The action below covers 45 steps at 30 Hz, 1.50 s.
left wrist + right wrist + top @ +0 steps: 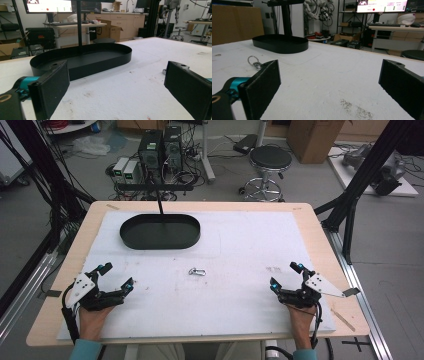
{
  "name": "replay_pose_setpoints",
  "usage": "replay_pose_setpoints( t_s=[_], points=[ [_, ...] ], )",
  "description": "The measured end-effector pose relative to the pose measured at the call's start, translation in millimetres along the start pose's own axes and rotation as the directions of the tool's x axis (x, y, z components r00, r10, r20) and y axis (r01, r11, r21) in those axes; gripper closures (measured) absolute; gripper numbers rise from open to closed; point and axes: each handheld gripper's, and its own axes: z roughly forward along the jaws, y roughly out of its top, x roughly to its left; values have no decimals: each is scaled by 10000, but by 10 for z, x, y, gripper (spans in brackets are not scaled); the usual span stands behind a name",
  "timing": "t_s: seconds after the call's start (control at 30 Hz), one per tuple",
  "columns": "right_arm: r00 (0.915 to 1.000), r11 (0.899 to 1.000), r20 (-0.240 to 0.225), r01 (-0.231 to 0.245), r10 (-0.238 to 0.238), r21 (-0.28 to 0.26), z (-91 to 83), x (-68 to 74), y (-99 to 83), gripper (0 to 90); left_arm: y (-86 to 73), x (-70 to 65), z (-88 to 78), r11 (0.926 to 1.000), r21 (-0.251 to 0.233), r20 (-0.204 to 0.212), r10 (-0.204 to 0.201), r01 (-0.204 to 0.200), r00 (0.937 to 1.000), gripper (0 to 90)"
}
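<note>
From the high view I take the black oval tray [160, 232] as my landmark, sitting on the white mat [240, 245] toward the far left of the table [320, 235]. A small metal key ring [197, 271] lies flat on the mat, nearer to me than the tray and a little to its right, well apart from it. My left gripper [116, 276] rests near the front left edge, well short of the tray, its jaws spread wide with nothing between them. My right gripper [285, 275] sits far to the tray's right and nearer to me, jaws likewise spread and empty. The key ring lies between the two grippers, touched by neither.

In the left gripper view, the tray [82, 60] stands just ahead of the spread jaws, a black post rising from it. A sliver of the key ring [164, 71] peeks out beside the right-hand jaw.

In the right gripper view, the key ring [254, 61] lies on the mat just beyond the left-hand jaw, with the tray [280, 43] farther behind it. The jaws stand wide apart, holding nothing.
</note>
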Motion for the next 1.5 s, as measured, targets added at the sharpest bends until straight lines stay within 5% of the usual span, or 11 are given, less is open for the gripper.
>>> replay_pose_setpoints(
  t_s=[1.5],
  points=[
    [10000,9998,28,-8,9,-180,-20,-1,-7,34,2,4,4,10000,58,-84,-15,15,10000,66]
  ],
)
